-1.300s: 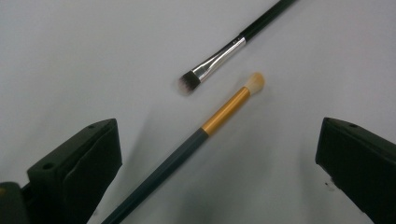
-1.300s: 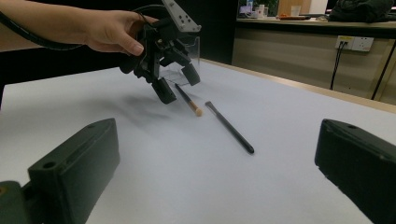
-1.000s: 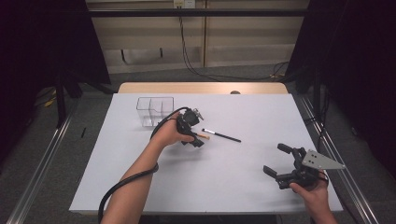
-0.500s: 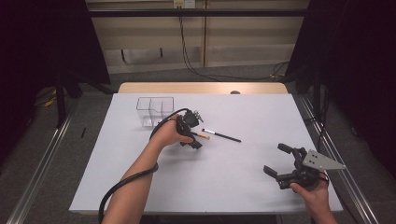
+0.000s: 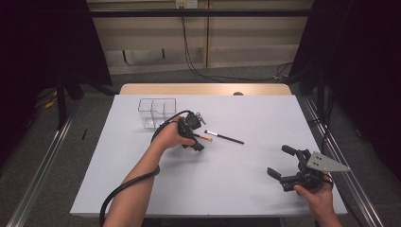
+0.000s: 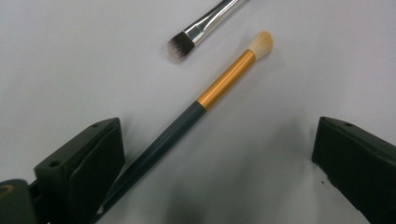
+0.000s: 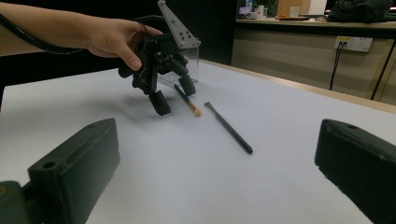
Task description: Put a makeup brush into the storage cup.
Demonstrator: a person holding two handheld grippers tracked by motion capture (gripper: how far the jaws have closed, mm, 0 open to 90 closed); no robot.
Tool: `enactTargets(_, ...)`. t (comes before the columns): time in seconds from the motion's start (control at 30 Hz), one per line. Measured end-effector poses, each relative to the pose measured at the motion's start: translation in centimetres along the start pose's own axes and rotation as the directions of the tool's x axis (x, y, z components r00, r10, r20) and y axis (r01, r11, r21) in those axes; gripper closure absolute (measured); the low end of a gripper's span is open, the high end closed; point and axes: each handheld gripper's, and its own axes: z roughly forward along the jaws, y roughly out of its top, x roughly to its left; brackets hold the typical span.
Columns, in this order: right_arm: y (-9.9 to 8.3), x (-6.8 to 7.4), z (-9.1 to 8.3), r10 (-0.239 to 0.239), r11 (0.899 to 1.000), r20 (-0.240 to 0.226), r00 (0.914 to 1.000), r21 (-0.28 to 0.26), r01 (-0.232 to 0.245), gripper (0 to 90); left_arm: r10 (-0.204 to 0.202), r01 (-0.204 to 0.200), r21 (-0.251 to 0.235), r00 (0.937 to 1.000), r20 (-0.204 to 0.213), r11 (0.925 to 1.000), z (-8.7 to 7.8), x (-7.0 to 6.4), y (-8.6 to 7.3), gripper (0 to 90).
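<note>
The gold-banded brush point(image 6: 219, 87) lies flat on the desk point(image 5: 236, 189), bristles pointing right, between the open left tongs point(image 5: 196, 133); a black brush point(image 5: 226, 137) lies just beyond; right tongs point(image 5: 283, 163) gape empty

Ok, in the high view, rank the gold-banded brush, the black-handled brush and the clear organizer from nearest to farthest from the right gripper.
From the right gripper, at the table's near right:
1. Black-handled brush, mid-table, left of and beyond it.
2. Gold-banded brush, just left of that one, at the left gripper's open jaws.
3. Clear organizer, far left.
</note>
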Motion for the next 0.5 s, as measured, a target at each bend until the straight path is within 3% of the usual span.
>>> enactTargets(0.23, 0.0, 0.11, 0.02, 0.001, 1.0, -0.004, 1.0, 0.002, -0.001, 0.0, 0.004, -0.004, 0.03, 1.0, 0.001, 0.9996, -0.14, -0.06, 0.28, 5.7)
enactTargets(0.5, -0.01, 0.03, -0.03, 0.002, 1.0, 0.0, 1.0, 0.001, -0.002, 0.0, 0.016, -0.017, 0.028, 0.9998, 0.01, 0.9995, -0.4, -0.12, 0.28, 11.6)
